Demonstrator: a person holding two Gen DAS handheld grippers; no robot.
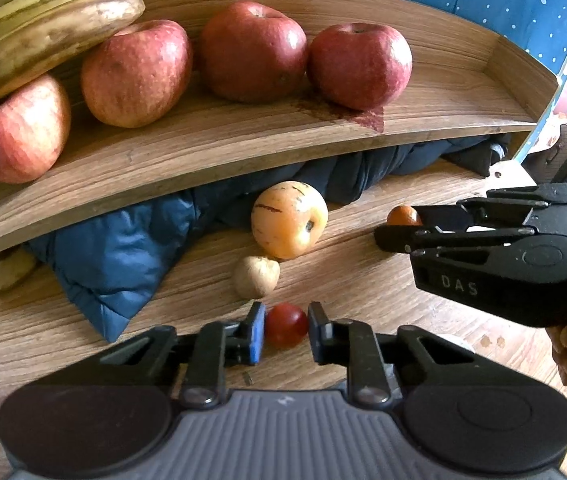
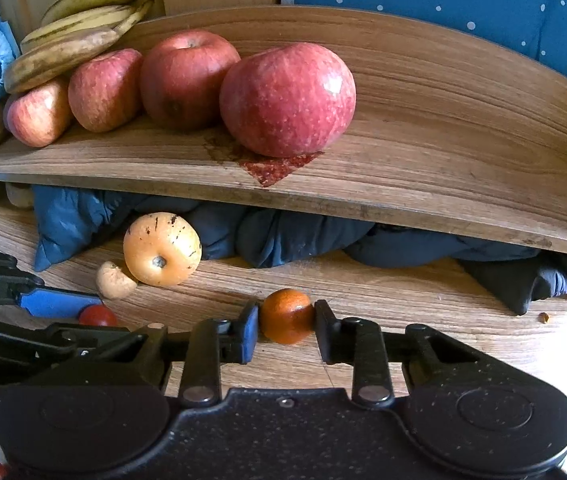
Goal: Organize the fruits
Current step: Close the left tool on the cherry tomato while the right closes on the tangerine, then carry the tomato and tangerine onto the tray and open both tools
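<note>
Left gripper (image 1: 286, 328) jaws clenched on the small red cherry tomato (image 1: 286, 326), right gripper (image 2: 286, 326) jaws grasping the small orange fruit (image 2: 286, 315), both low on the wooden surface (image 2: 423, 292), shelf edge (image 2: 323, 204) overhanging ahead.

Cherry tomato (image 1: 286, 325): red, glossy, on wooden surface. Small orange fruit (image 2: 286, 315): round, at tomato's 2 o'clock in left view. Yellow speckled fruit (image 1: 289, 219): at tomato's 12. Four red apples (image 1: 252, 51) in row on shelf, bananas (image 1: 43, 20) at 10 o'clock.
</note>
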